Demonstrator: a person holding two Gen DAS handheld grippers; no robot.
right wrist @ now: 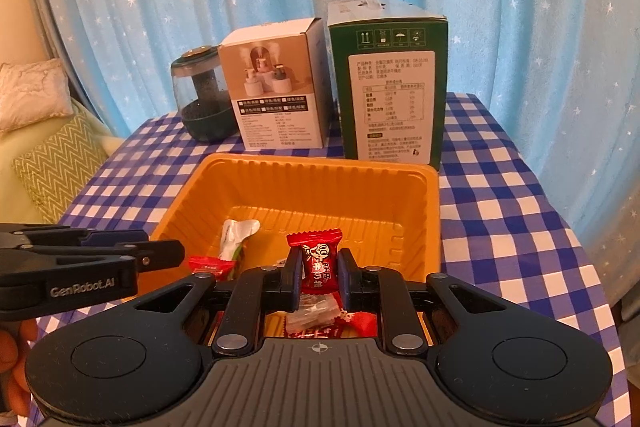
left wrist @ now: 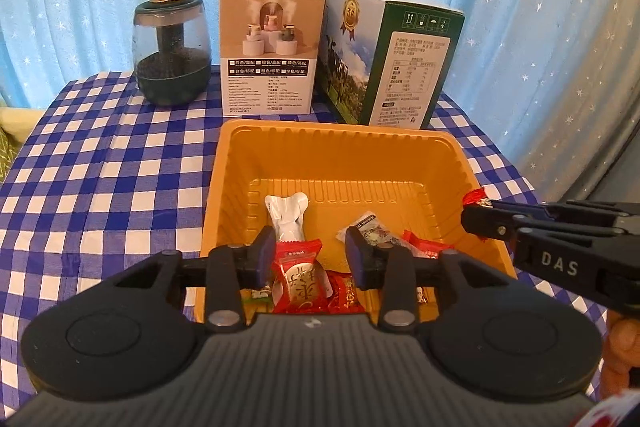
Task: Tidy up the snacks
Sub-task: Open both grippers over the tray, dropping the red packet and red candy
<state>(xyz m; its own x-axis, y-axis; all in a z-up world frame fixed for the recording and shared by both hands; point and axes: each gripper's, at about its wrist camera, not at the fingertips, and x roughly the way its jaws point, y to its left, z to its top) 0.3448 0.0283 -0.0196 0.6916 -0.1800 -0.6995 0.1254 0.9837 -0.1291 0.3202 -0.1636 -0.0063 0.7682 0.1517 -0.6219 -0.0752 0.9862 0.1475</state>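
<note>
The tray looks like smooth orange plastic with ridged walls, and the candy wrapper is shiny red. The cloth is soft checked fabric with creases, and the boxes are smooth card. The jar is clear and glossy, and both grippers are dull black plastic.

Setting: a home room, likely a bedroom or living area. Ahead of both grippers hangs a blue star-print curtain behind a table under a blue-and-white checked cloth; a humidifier and its retail box stand at the far edge. Left of the right gripper: a cushion and cream pillow on soft furniture.
</note>
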